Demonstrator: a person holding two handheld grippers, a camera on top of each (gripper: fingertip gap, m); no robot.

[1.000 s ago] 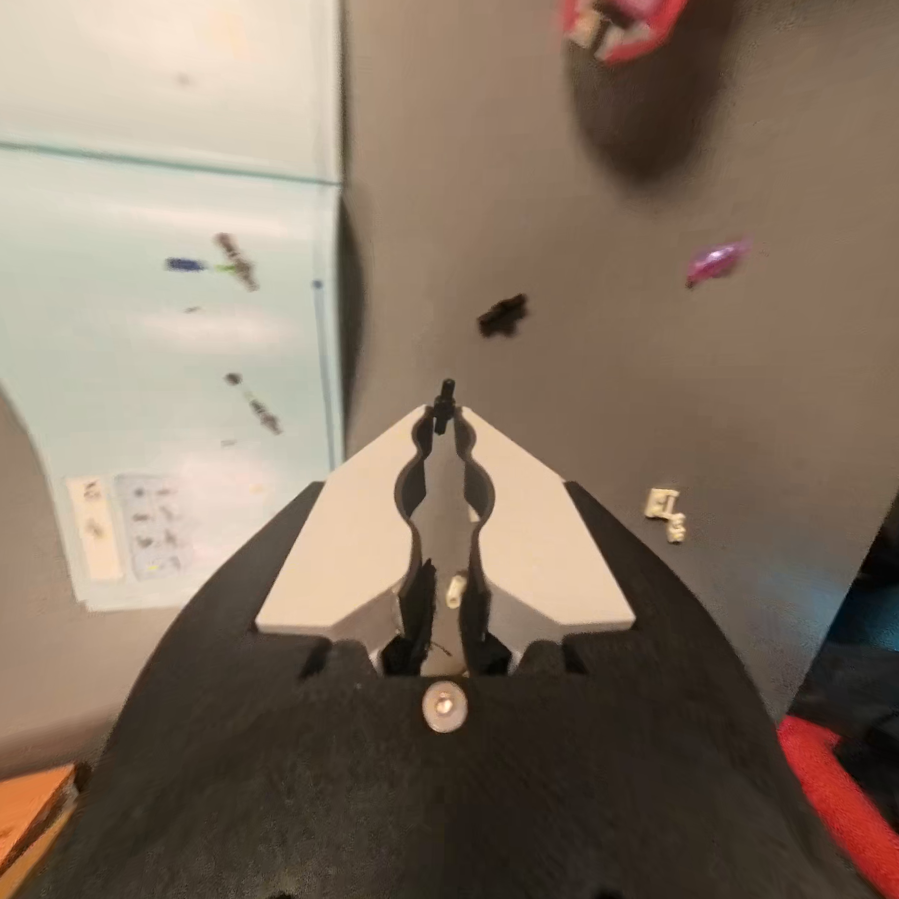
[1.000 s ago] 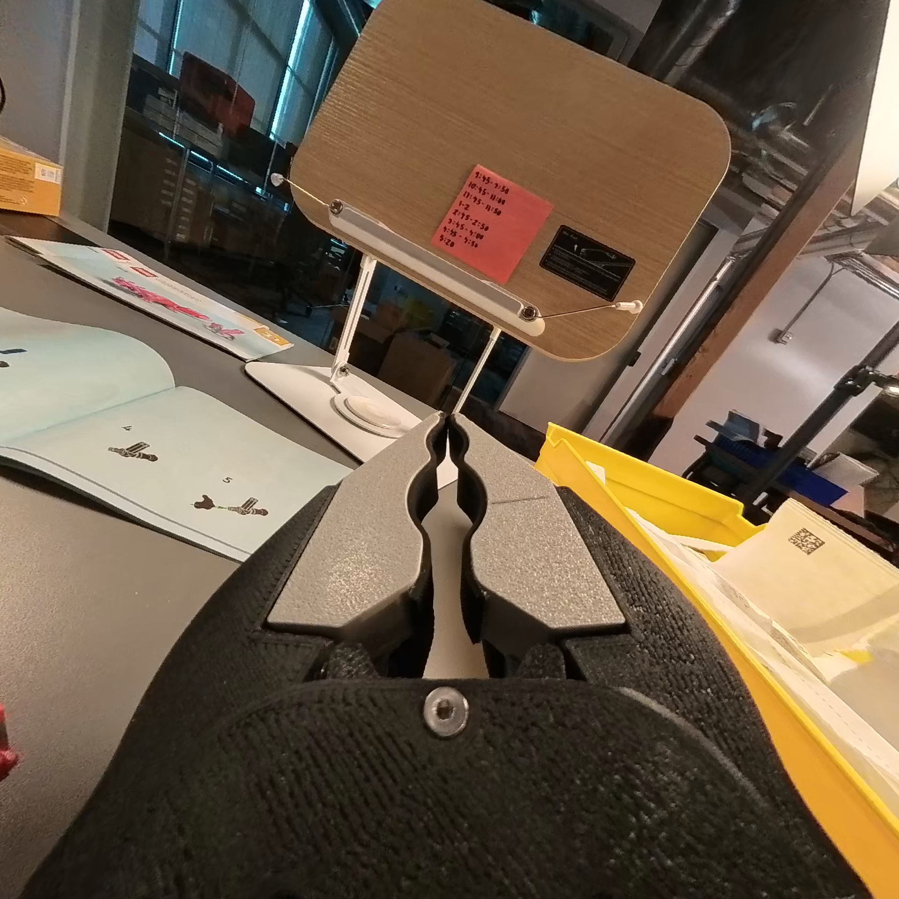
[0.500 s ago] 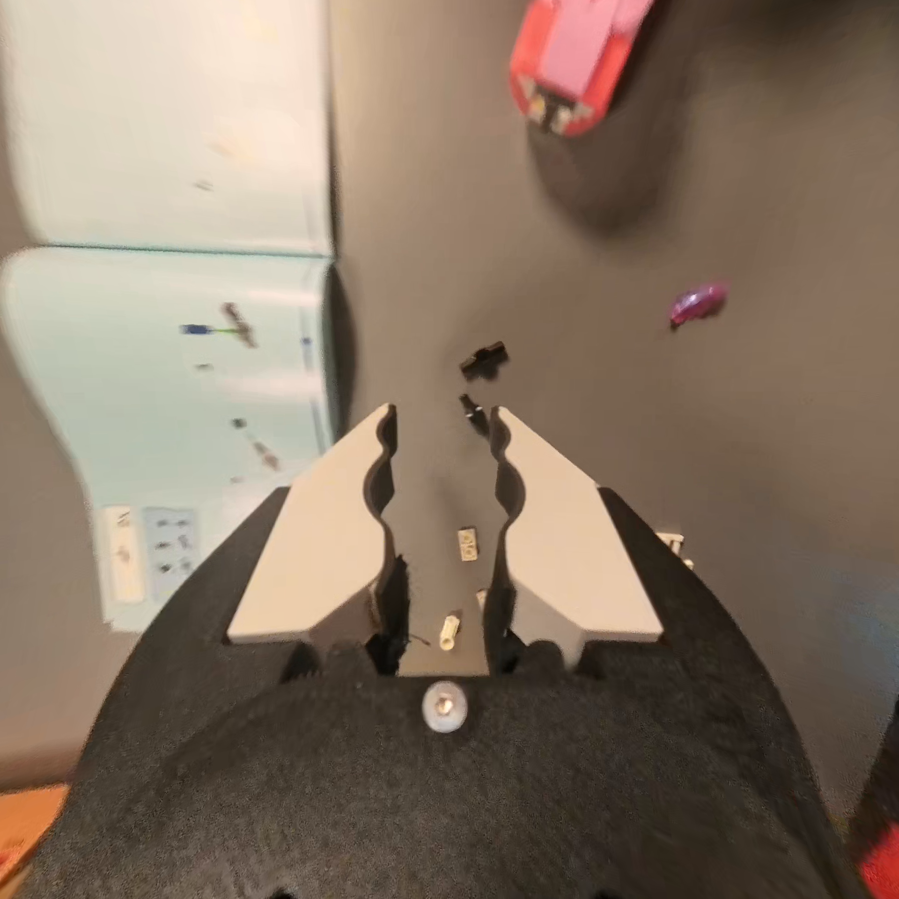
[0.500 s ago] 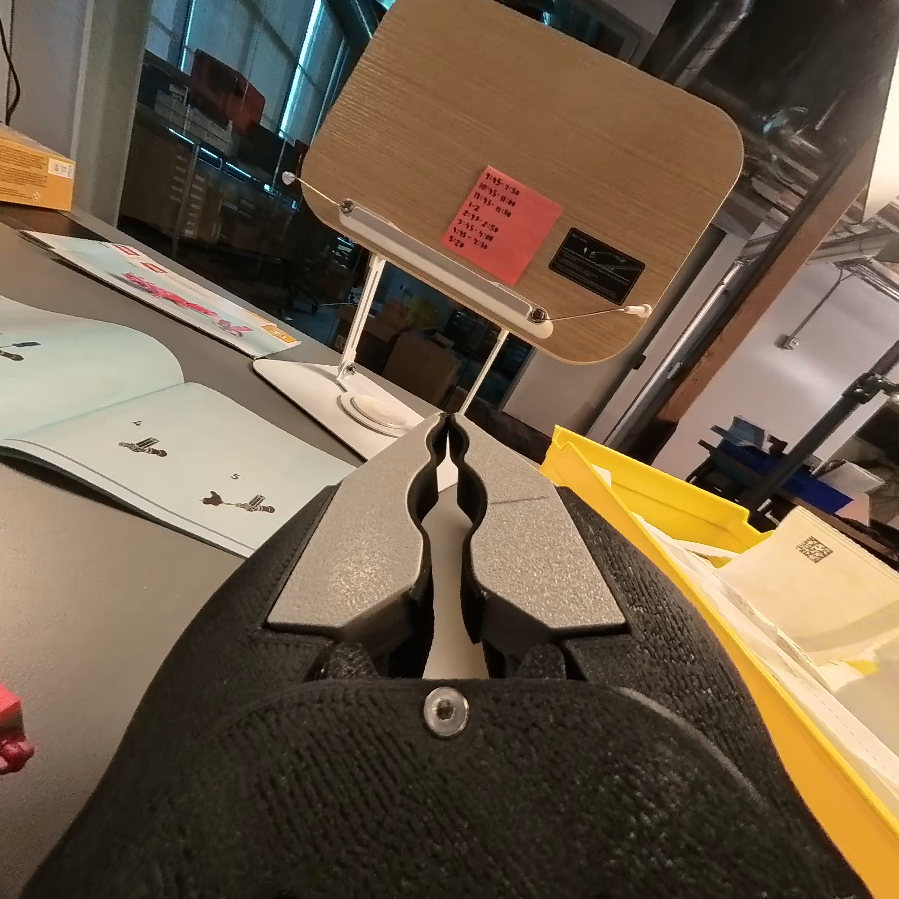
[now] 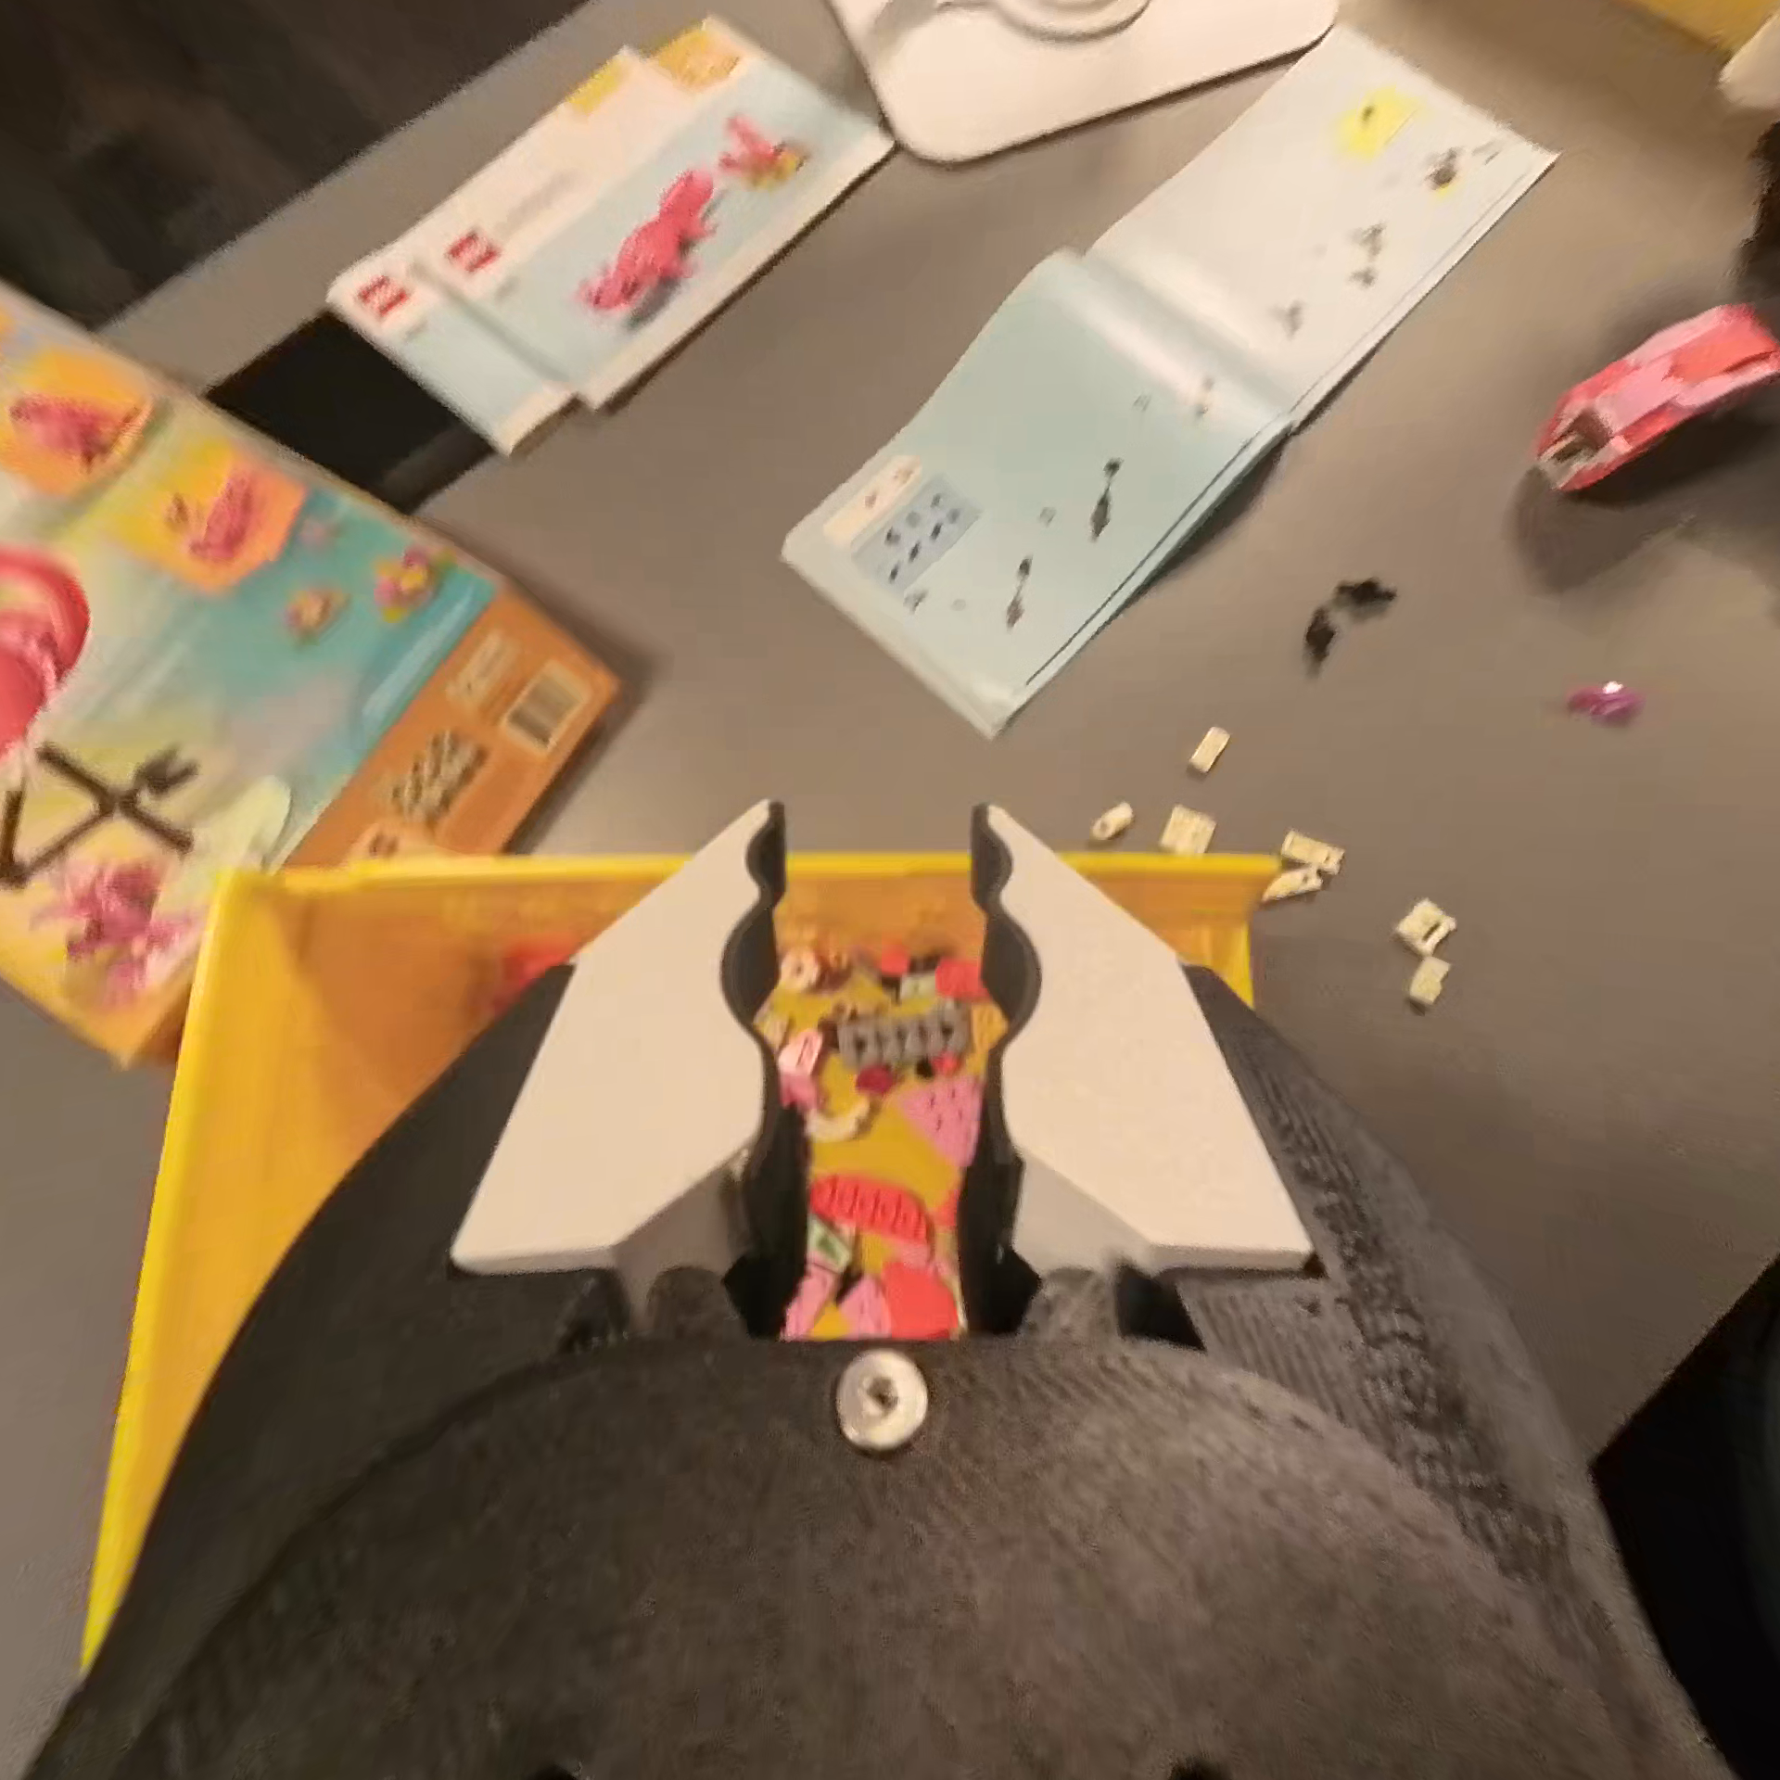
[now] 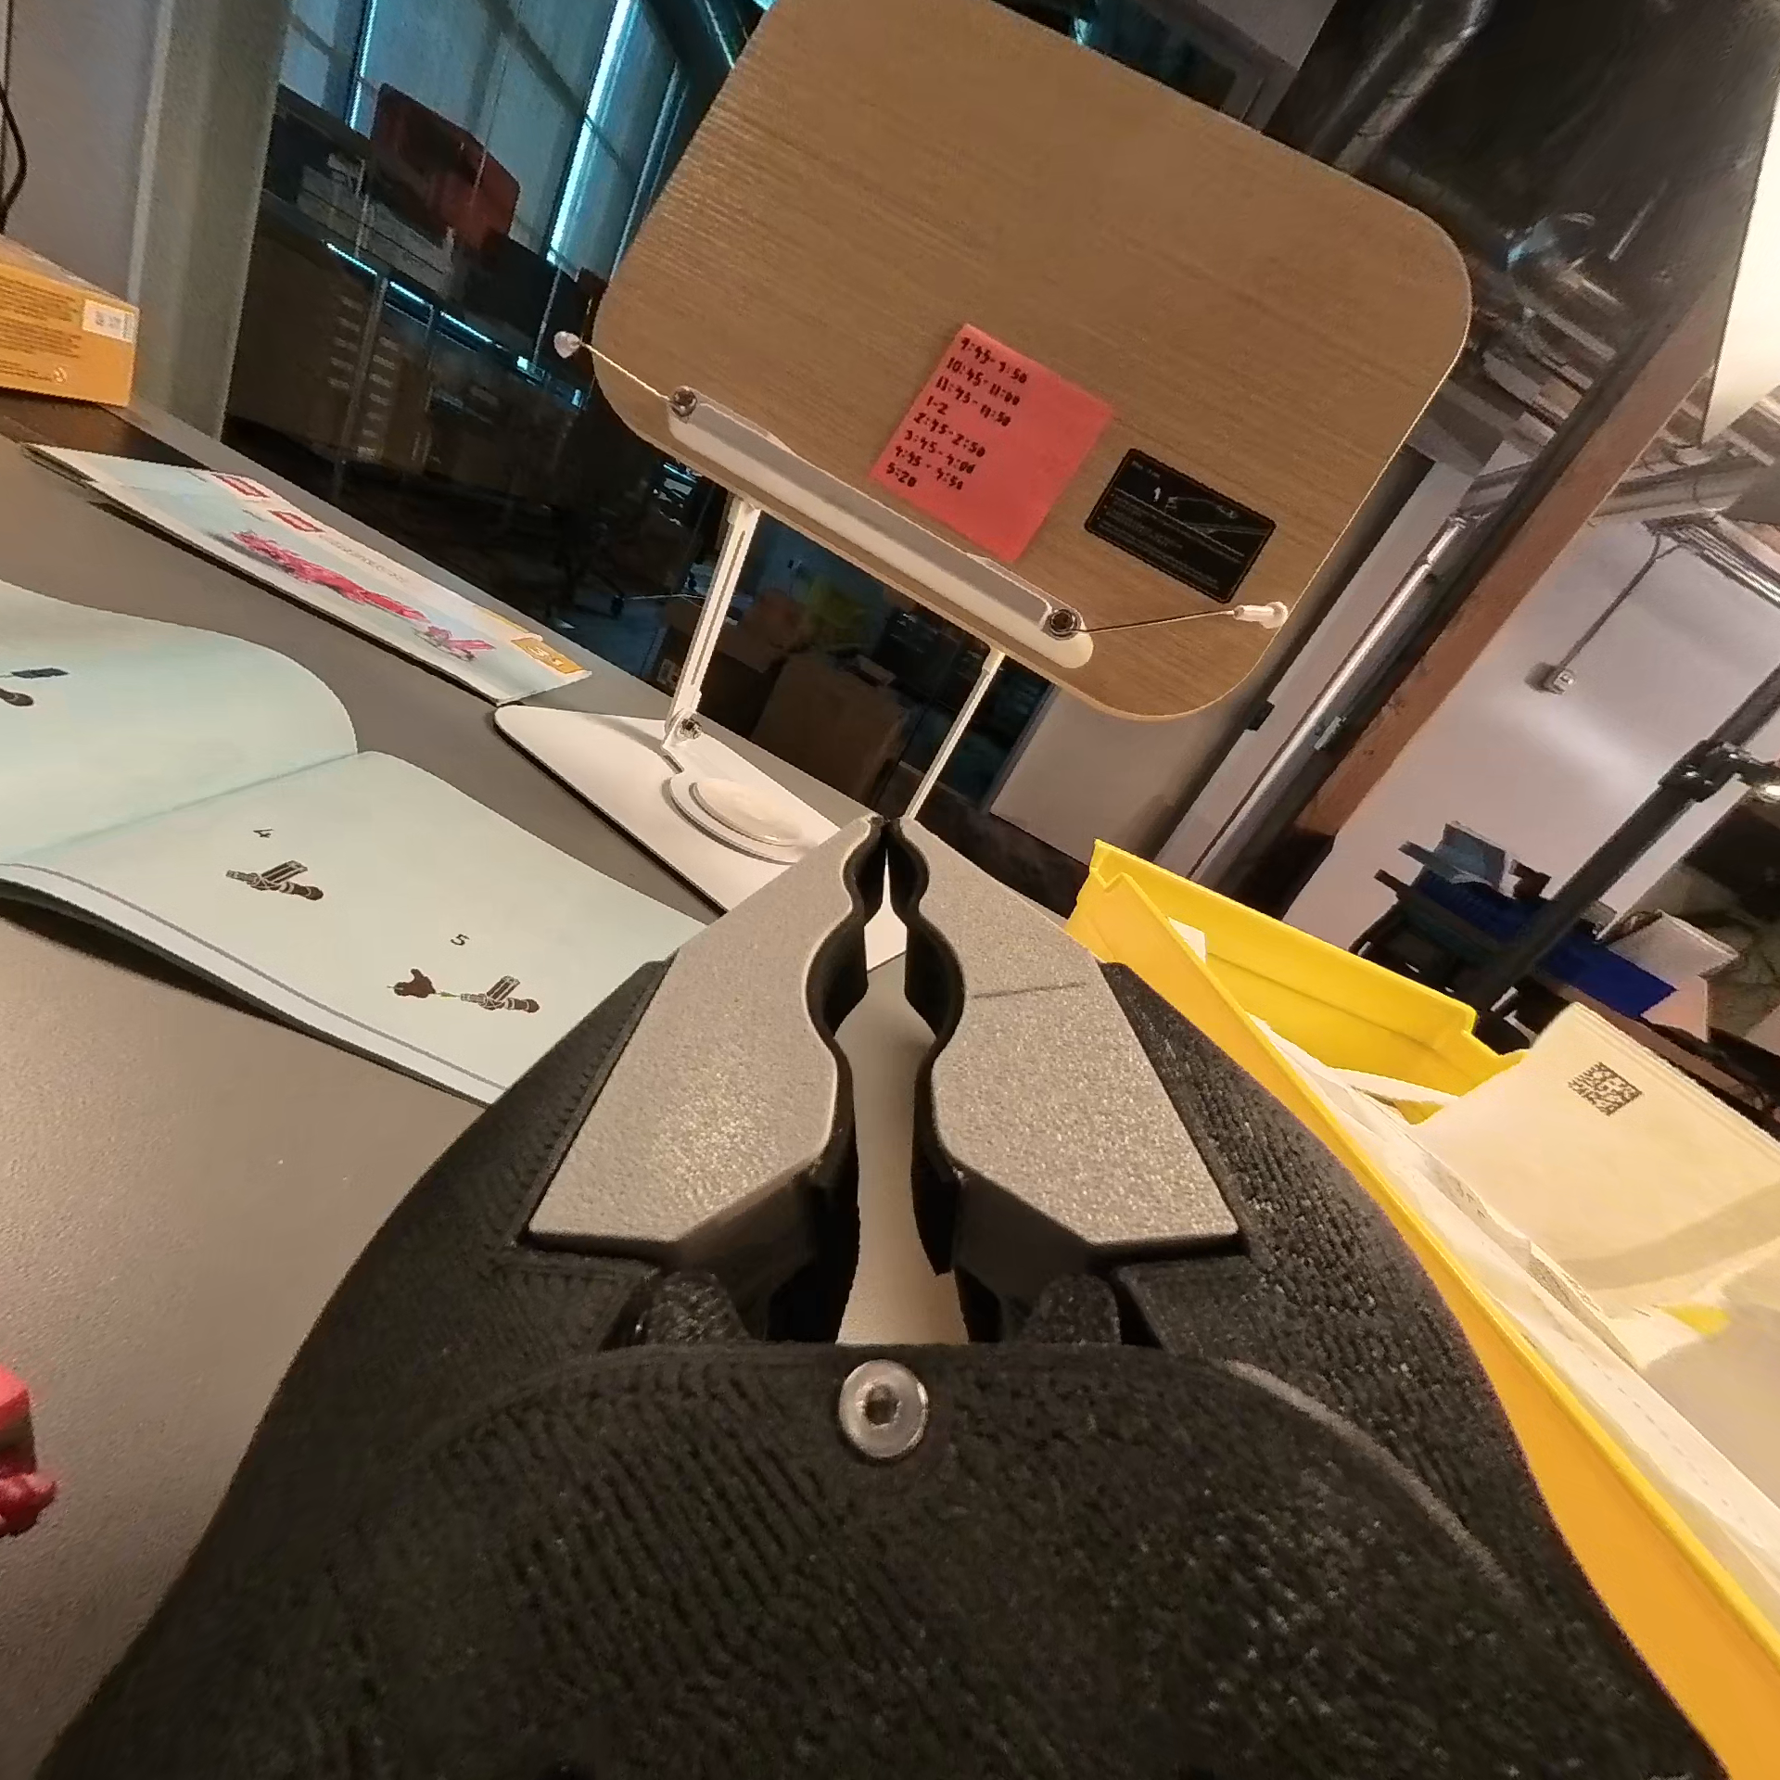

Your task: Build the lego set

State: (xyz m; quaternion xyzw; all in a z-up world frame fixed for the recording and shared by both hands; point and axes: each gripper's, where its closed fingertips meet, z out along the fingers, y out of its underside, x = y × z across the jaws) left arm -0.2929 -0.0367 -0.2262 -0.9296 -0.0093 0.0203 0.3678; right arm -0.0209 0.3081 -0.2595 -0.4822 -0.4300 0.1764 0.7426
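Observation:
My left gripper (image 5: 878, 828) is open with nothing between its fingertips. It hovers over a yellow bin (image 5: 289, 963) that holds several loose pink, red and grey bricks (image 5: 886, 1060). Two small black pieces (image 5: 1344, 612) lie on the dark table to the far right, beside an open pale-blue instruction booklet (image 5: 1108, 433). My right gripper (image 6: 884, 826) is shut, its tips together with nothing visible between them. It rests low over the table and points at a wooden book stand (image 6: 1011, 289).
Several tan bricks (image 5: 1194, 828) lie just past the bin's far right corner, with a purple piece (image 5: 1604, 701) and a red-pink model (image 5: 1657, 405) farther right. A printed box (image 5: 241, 626) and closed booklets (image 5: 616, 222) lie to the left. A second yellow bin (image 6: 1300, 982) with paper bags stands to the right of my right gripper.
My left gripper held a small black peg at its tips, opened and left it on the table by the other black piece, then swung back over the yellow bin. The right gripper stayed shut and almost still.

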